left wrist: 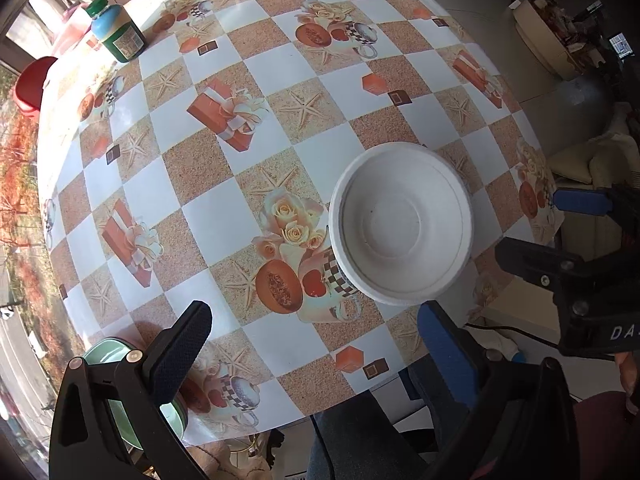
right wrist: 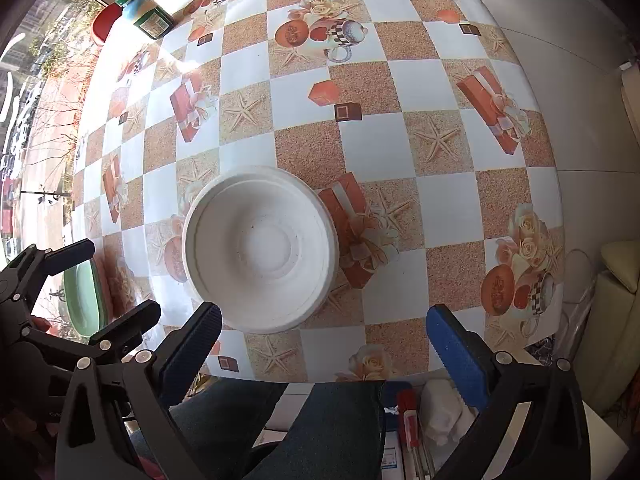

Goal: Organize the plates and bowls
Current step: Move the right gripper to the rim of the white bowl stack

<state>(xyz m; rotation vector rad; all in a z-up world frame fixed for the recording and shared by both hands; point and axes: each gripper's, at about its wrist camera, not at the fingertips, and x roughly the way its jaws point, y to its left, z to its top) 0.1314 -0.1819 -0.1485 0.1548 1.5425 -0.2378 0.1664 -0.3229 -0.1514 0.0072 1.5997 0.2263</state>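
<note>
Both claws hang above the bench pointing down, the left claw and the right claw each with fingers spread wide apart and nothing between them. The white bowls, nested one inside another and upright on the checked cloth, sit just ahead of the right claw toward its left finger, and ahead of the left claw toward its right finger. A green dish lies at the bench edge behind the left claw's left finger, while a green-capped bottle stands far ahead of both.
</note>
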